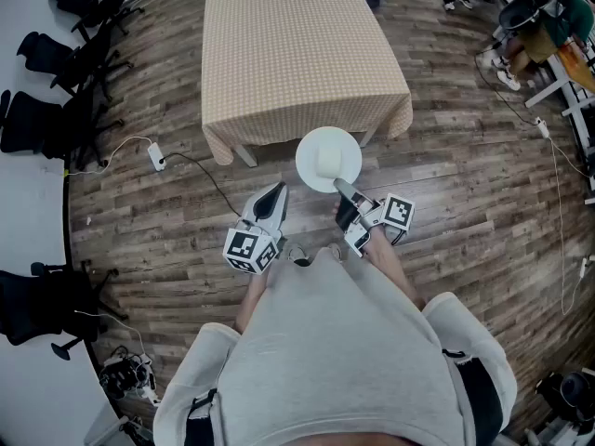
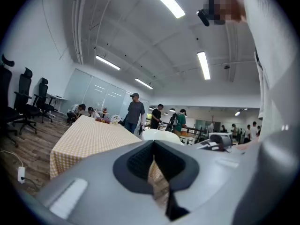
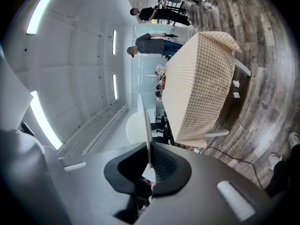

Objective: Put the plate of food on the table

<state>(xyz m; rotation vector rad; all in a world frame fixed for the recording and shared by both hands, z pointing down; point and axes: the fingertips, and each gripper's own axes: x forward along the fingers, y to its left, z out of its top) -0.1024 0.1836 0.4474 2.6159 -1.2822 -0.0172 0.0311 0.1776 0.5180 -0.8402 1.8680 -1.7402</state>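
Short of the table (image 1: 279,54), right tool (image 1: 342,191), held level, pinches the plate (image 1: 311,147); left tool (image 1: 277,193) closed, empty.

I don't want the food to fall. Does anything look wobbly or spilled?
Nothing is spilled. The only odd bit: the right gripper pinches the plate by just its rim, in mid-air, near the table edge. The white food sits in the middle.

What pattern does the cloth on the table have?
The tablecloth has a fine beige-and-white check pattern. The head view shows it best.
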